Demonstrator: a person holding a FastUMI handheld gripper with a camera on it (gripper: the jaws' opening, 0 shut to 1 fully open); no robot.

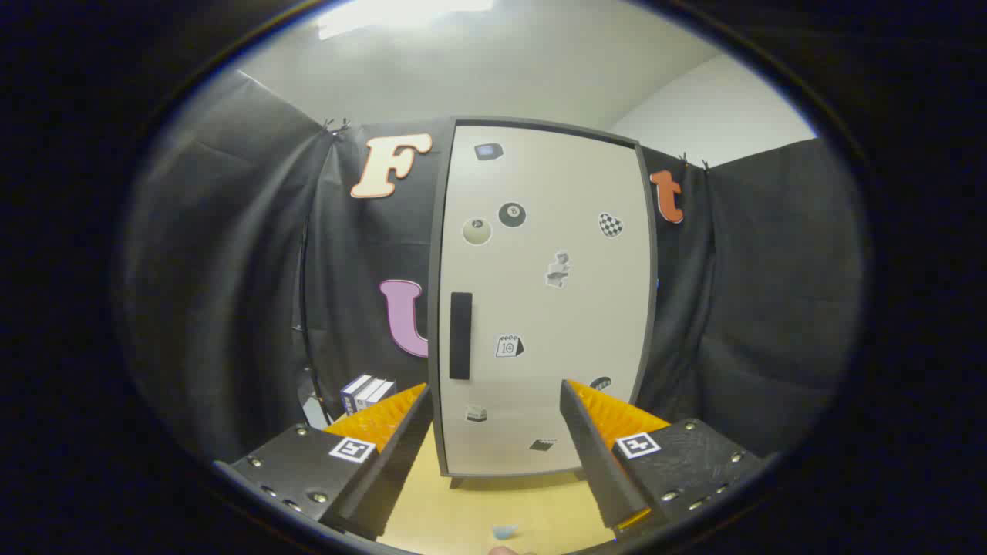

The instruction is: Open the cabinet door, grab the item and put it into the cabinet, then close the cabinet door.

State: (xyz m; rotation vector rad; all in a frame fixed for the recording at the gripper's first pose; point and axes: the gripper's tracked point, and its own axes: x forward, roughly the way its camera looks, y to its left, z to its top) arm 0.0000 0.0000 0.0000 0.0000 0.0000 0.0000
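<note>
Cabinet [544,301] dead ahead, standing upright on the tabletop [493,505], door shut flush in its dark frame and dotted with small stickers. The dark vertical handle [460,335] sits on the door's left side, low down, just beyond the left fingertip. The hand-held gripper [493,393] hangs in front of the door with its fingers spread wide and nothing between them. The door's lower part shows through the gap.

So this looks like the very first step: getting that door open. The next move, by my reckoning, calls for a shift left and forward so the fingers straddle the handle, then a squeeze and a pull outward, swinging on the hinge that is probably on the right.

Off to the left, beside the cabinet, a small box [367,392] stands on the tabletop, quite possibly the item to stow. A small pale scrap [505,531] lies near, below the fingers.
</note>
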